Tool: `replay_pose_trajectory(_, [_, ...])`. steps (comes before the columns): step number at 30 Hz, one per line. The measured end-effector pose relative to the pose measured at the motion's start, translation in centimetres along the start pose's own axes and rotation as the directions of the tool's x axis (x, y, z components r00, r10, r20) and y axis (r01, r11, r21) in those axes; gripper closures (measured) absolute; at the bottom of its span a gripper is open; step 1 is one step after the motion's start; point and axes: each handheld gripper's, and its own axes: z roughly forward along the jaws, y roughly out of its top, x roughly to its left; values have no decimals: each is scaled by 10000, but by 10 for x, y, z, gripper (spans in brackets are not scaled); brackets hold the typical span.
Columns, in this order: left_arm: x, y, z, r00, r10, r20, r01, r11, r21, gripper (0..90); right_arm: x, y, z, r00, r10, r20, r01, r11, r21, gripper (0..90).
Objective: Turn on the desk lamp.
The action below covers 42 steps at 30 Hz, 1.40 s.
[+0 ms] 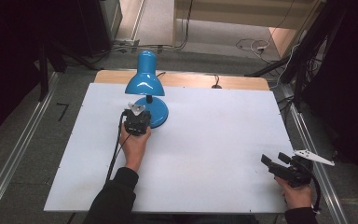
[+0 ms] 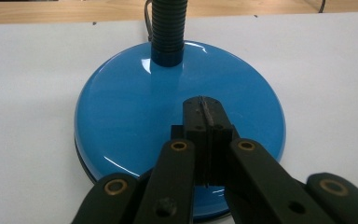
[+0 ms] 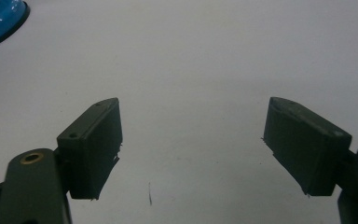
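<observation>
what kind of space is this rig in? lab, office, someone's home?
Most likely a lab or recording setup, not a home: a bare white board on a table with metal rails alongside, loose cables on the floor, dark stands around, and one prop, a blue desk lamp.

lamp base point(image 2: 135, 121) near edge hidden behind jaws

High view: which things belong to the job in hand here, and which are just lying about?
In the job:
- blue desk lamp
- left hand-held gripper, jaws closed, over the lamp's base

Lying about or idle:
- right hand-held gripper, jaws open, near the table edge
- cables on the floor
</observation>
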Motion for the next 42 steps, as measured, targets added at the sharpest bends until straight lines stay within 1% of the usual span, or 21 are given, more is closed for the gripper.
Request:
replay_pose_trajectory(12, [-2, -2, -1, 9997, 155, -188, -157, 9999, -63, 900, 0, 0, 0, 10000, 3, -5, -3, 10000, -6, 177])
replay_pose_trajectory(15, [-4, -2, -2, 9990, 332, -293, -333, 9994, -55, 900, 0, 0, 0, 10000, -15, -13, 15, 10000, -16, 177])
replay_pose_trajectory(18, [-7, -3, -2, 9967, 667, -464, -670, 9977, -55, 900, 0, 0, 0, 10000, -11, -11, 11, 10000, -18, 177])
replay_pose_trajectory(19, [-8, -3, -3, 9959, 765, -484, -764, 9971, 35, 900, 0, 0, 0, 10000, -11, -11, 11, 10000, -18, 177])
replay_pose_trajectory(20, [-11, -4, -4, 9945, 962, -421, -961, 9954, 39, 900, 0, 0, 0, 10000, -11, -13, 11, 10000, -21, 177])
replay_pose_trajectory(21, [-11, -4, -4, 9945, 962, -421, -961, 9954, 39, 900, 0, 0, 0, 10000, -13, -16, 13, 10000, -22, 177])
replay_pose_trajectory(22, [-13, -5, -4, 9935, 1063, -399, -1061, 9943, 57, 900, 0, 0, 0, 10000, -5, -16, 5, 10000, -13, 178])
replay_pose_trajectory(23, [-13, -5, -4, 9937, 1037, -417, -1036, 9946, 42, 900, 0, 0, 0, 10000, -15, -10, 15, 10000, -9, 177])
replay_pose_trajectory(24, [-11, -4, -4, 9967, 752, -299, -751, 9972, 42, 900, 1, 0, 0, 10000, 14, -16, -14, 10000, -18, 177])
replay_pose_trajectory(25, [-11, -4, -4, 9967, 752, -299, -751, 9972, 42, 900, 1, 0, 0, 10000, 14, -16, -14, 10000, -18, 177])
replay_pose_trajectory(26, [-10, -4, -4, 9977, 627, -246, -626, 9980, 48, 900, 1, 0, -1, 10000, -16, -7, 16, 10000, -40, 178])
replay_pose_trajectory(29, [-6, -3, -5, 9989, 458, -132, -457, 9989, 95, 900, 0, 0, -1, 10000, 29, 7, -29, 10000, -53, 178])
replay_pose_trajectory(31, [-3, -2, -6, 9998, 190, -6, -190, 9997, 128, 900, -1, 0, 0, 10000, 37, -4, -37, 10000, -29, 178])
replay_pose_trajectory(34, [1, 2, -10, 9999, -57, 148, 59, 9999, -142, 900, -1, 0, 0, 10000, 46, 5, -46, 10000, -42, 178])
replay_pose_trajectory(35, [2, 4, -12, 9985, -360, 410, 367, 9992, -164, 885, -1, 0, -1, 10000, 53, -3, -53, 10000, -63, 178])
replay_pose_trajectory(36, [2, 4, -12, 9985, -360, 410, 367, 9992, -164, 854, -1, 0, -1, 10000, 53, -3, -53, 10000, -63, 178])
replay_pose_trajectory(38, [4, 4, -15, 9966, -468, 679, 468, 9989, 15, 837, -1, 0, -1, 10000, 42, 2, -42, 10000, -64, 178])
replay_pose_trajectory(39, [4, 4, -18, 9963, -448, 732, 448, 9990, 12, 788, -1, 0, -1, 10000, 44, 6, -43, 10000, -67, 178])
replay_pose_trajectory(42, [4, 5, -23, 9949, -507, 866, 511, 9987, -14, 718, -1, 0, -1, 10000, 49, 14, -49, 10000, -84, 178])
